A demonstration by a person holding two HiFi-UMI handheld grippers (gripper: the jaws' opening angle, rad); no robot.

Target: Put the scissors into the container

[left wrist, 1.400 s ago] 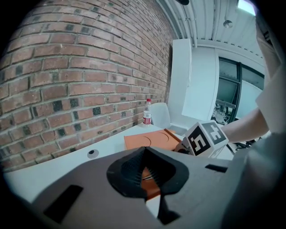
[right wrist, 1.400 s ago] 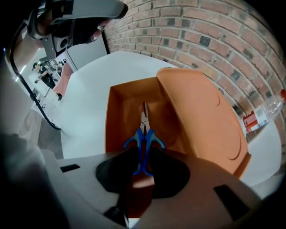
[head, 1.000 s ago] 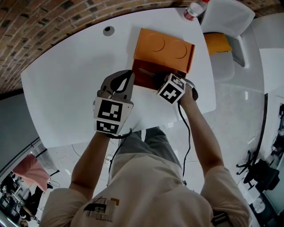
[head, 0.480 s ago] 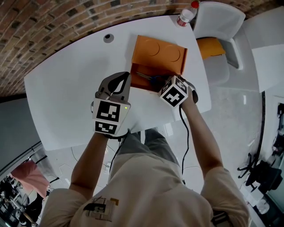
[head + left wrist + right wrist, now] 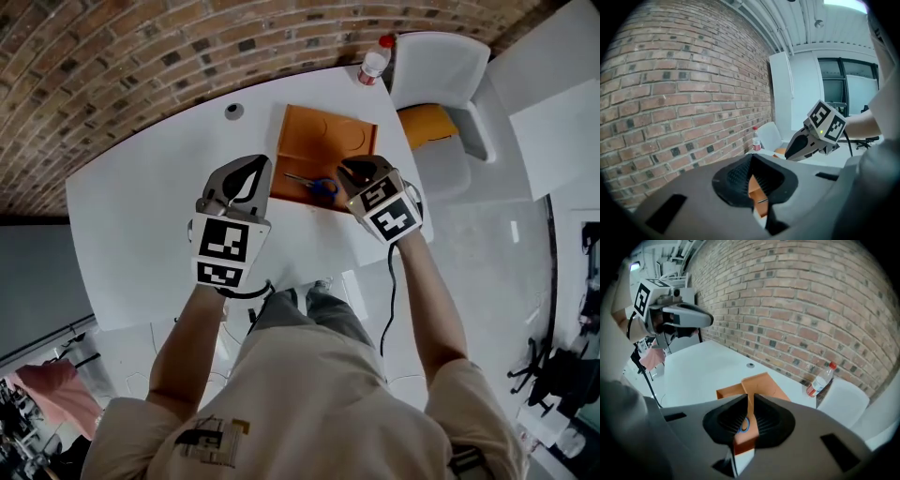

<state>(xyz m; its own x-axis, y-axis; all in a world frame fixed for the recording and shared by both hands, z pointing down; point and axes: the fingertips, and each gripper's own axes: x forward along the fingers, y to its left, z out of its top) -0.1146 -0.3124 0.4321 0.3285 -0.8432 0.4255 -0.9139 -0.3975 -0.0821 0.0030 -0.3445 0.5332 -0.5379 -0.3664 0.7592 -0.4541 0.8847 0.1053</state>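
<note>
The blue-handled metal scissors (image 5: 314,184) lie inside the open orange plastic container (image 5: 286,195). Their long axis runs across it, blades toward your left gripper (image 5: 255,161), handles just beside your right gripper (image 5: 354,172), which is the nearer one. Your right jaws are closing on nothing. Your left fingertips seem to meet, empty. A second ago your right gripper was down over the scissors; now it stands clear.

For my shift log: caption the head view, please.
Scissors lie inside the open orange container on the white table.
</note>
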